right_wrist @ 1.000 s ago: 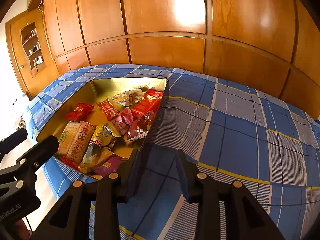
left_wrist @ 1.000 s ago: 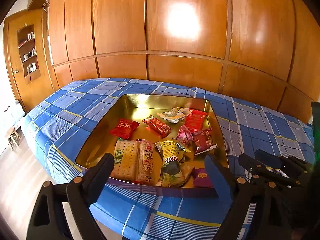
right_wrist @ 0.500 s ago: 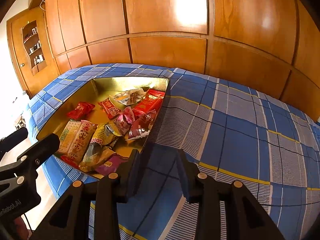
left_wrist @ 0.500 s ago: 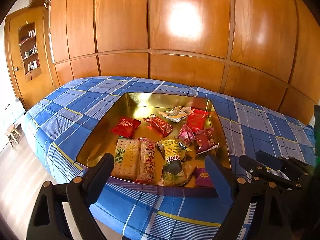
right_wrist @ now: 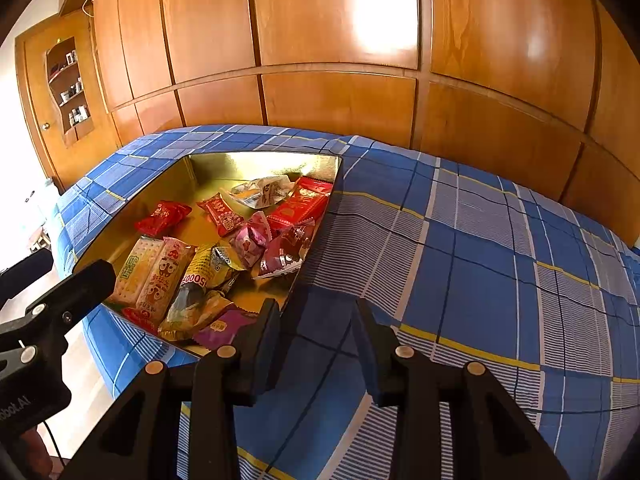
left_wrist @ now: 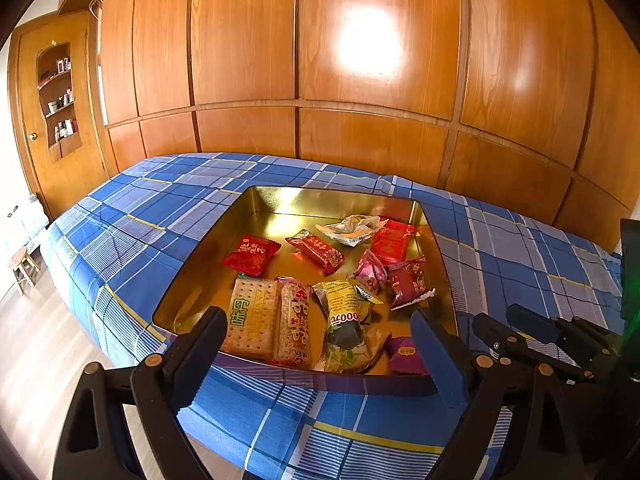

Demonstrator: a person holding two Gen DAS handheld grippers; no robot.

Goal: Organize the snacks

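A gold tin tray sits on a bed with a blue plaid cover and holds several snack packets: a cracker pack, a red packet, a yellow pack and a pink one. My left gripper is open wide and empty, hovering over the tray's near rim. My right gripper is open with a narrower gap, empty, over the cover just right of the tray. The right gripper also shows at the right of the left wrist view.
The blue plaid cover stretches to the right of the tray. A wooden panelled wall runs behind the bed. A door with a small shelf niche stands at the left. Wooden floor and a small stool lie left of the bed.
Both views have shifted slightly; the tray sits a little lower and nearer in the left wrist view. Both grippers keep the same opening and the snacks have not moved.
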